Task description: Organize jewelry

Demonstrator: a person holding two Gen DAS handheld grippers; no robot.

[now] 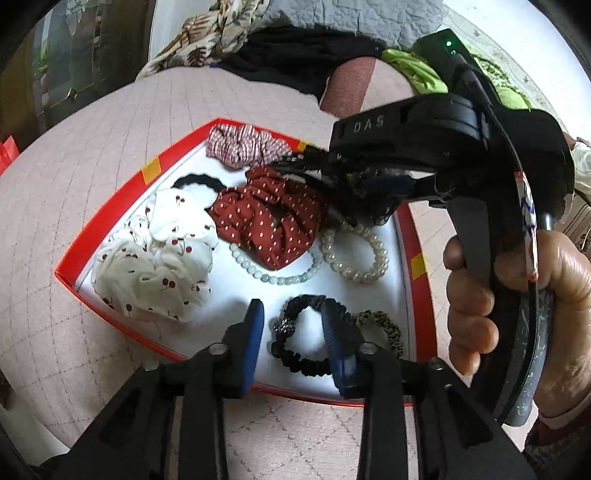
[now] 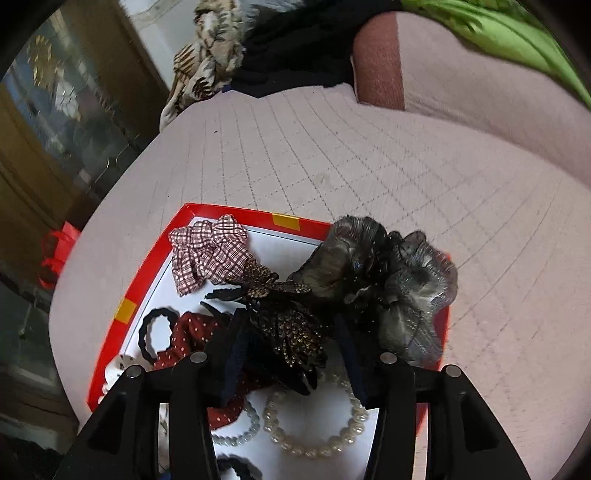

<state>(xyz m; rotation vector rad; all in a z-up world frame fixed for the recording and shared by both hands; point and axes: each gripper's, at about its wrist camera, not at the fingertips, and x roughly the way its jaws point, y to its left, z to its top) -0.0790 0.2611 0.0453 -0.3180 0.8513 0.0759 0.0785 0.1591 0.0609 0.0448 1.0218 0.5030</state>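
Observation:
A red box point(image 1: 110, 206) with a white floor lies on the pink quilted surface. In it are a white cherry scrunchie point(image 1: 155, 258), a dark red dotted scrunchie point(image 1: 266, 221), a checked scrunchie point(image 1: 240, 146), two bead bracelets point(image 1: 354, 251) and a black beaded hair tie point(image 1: 295, 339). My left gripper point(image 1: 291, 332) is open above the black hair tie. My right gripper point(image 2: 291, 350) is open around a black rhinestone hair clip point(image 2: 291, 325) over the box, next to a grey sheer scrunchie point(image 2: 406, 280).
The box's rim point(image 2: 125, 306) carries yellow tape patches. Folded cloths point(image 2: 207, 62) and a green fabric point(image 2: 498, 26) lie at the far edge of the quilted surface point(image 2: 369, 155). A red bag point(image 2: 55, 251) sits off the left edge.

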